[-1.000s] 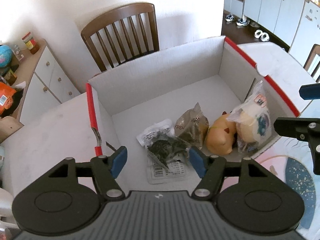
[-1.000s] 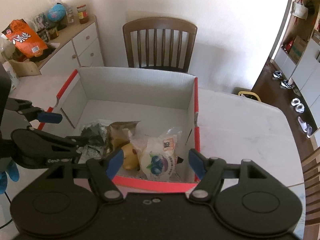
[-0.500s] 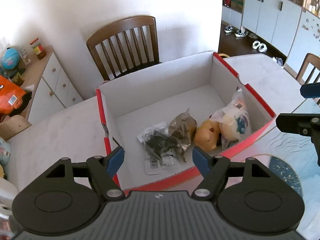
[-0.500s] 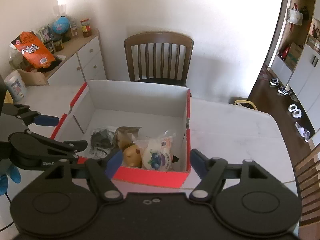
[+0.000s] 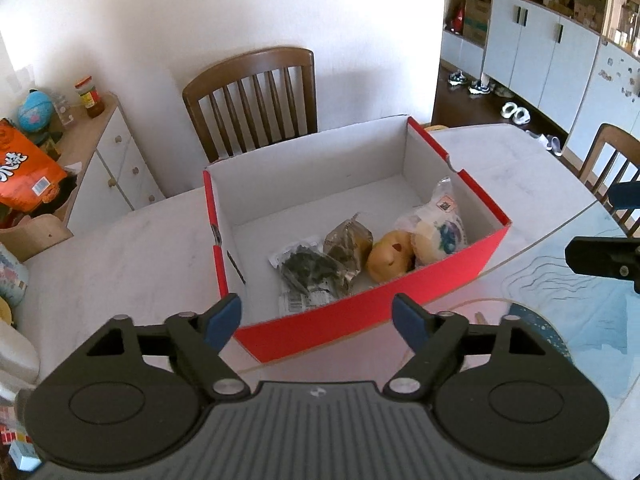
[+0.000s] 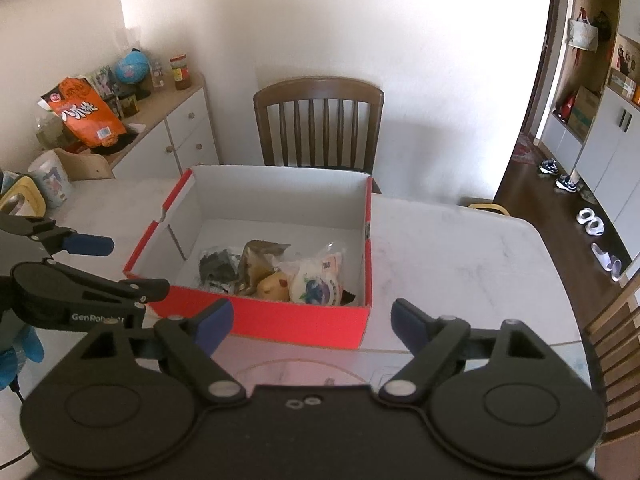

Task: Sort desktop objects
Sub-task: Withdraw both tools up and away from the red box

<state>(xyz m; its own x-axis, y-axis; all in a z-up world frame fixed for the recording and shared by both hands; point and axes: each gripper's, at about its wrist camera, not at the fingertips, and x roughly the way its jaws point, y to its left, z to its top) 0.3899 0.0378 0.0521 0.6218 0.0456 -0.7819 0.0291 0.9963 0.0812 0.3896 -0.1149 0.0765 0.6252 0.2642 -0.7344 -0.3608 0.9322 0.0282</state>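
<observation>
A red cardboard box (image 5: pixel 372 312) with matte white walls holds crinkly plastic packets (image 5: pixel 316 272) and a smooth round orange toy (image 5: pixel 390 256) toward its 5 o'clock corner. Both the left gripper (image 5: pixel 318 318) and right gripper (image 6: pixel 312 320) are empty, jaws opening, and sit farther back from the box than a second ago.

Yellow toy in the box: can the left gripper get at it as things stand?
Probably yes. The box is open-topped, the yellow toy lies exposed near its front wall, and the left gripper is opening with nothing between its jaws. The brown packet and white bun bag crowd both sides, so a clean grip looks tight.
</observation>
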